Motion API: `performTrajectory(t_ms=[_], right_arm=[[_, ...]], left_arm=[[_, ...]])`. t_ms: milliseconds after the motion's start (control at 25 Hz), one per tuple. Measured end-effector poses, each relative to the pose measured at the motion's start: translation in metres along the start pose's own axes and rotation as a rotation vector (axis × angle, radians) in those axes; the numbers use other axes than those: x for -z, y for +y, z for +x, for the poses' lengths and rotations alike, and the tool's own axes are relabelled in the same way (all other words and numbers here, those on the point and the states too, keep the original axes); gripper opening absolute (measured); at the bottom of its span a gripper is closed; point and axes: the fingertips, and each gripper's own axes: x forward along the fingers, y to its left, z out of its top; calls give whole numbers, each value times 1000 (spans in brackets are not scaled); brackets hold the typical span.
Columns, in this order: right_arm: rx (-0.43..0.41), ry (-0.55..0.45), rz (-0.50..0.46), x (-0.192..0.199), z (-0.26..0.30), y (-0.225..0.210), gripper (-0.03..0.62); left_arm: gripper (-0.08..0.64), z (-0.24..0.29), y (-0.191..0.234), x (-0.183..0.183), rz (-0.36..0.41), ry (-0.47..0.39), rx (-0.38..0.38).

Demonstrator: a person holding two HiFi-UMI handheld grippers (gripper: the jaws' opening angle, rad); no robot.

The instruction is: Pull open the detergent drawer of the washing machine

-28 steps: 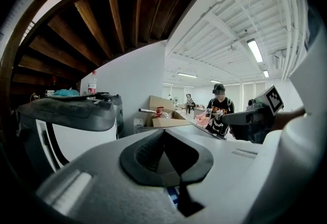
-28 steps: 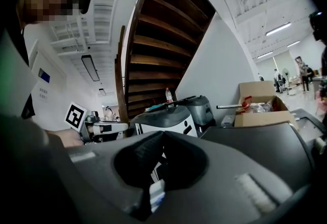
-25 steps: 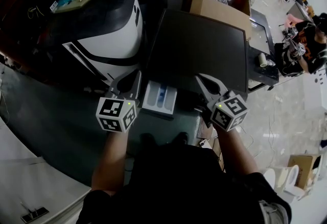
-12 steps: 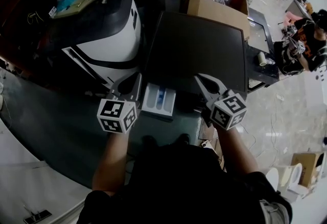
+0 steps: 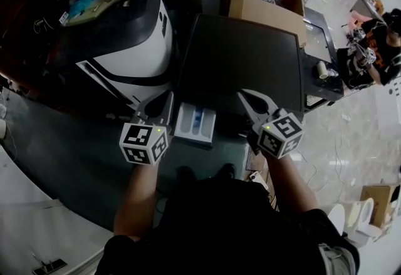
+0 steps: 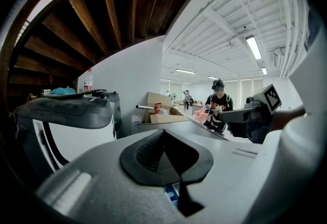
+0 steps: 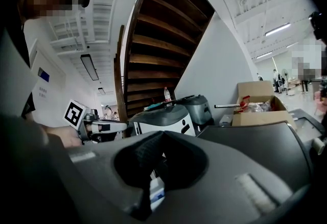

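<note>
Head view: the drawer (image 5: 195,122) stands well out of the washer (image 5: 244,61) at the left of its front, its white tray and blue insert open to the camera. Judged from that, the pull is done or all but done; at most a last bit of travel is left. The left gripper (image 5: 164,101) sits just left of the drawer and the right gripper (image 5: 249,99) to its right, at the washer's front edge. Neither touches the drawer. A white and dark machine (image 5: 125,36) crowds the washer's left side and a box (image 5: 266,7) stands behind it. The floor in front of the washer, where the person stands, gives room to draw back.

Left gripper view: the jaws are closed on each other with nothing between them. A sliver of the blue insert shows below them.

Right gripper view: these jaws also meet, empty. The drawer's white and blue show low through the gap beneath, and the washer's dark top runs off to the right.
</note>
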Motion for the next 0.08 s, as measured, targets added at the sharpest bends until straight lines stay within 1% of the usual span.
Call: performTrajectory(t_ms=[80], right_arm=[[-4, 2, 1, 2, -1, 1, 2]], left_arm=[[11, 0, -2, 2, 1, 5, -1]])
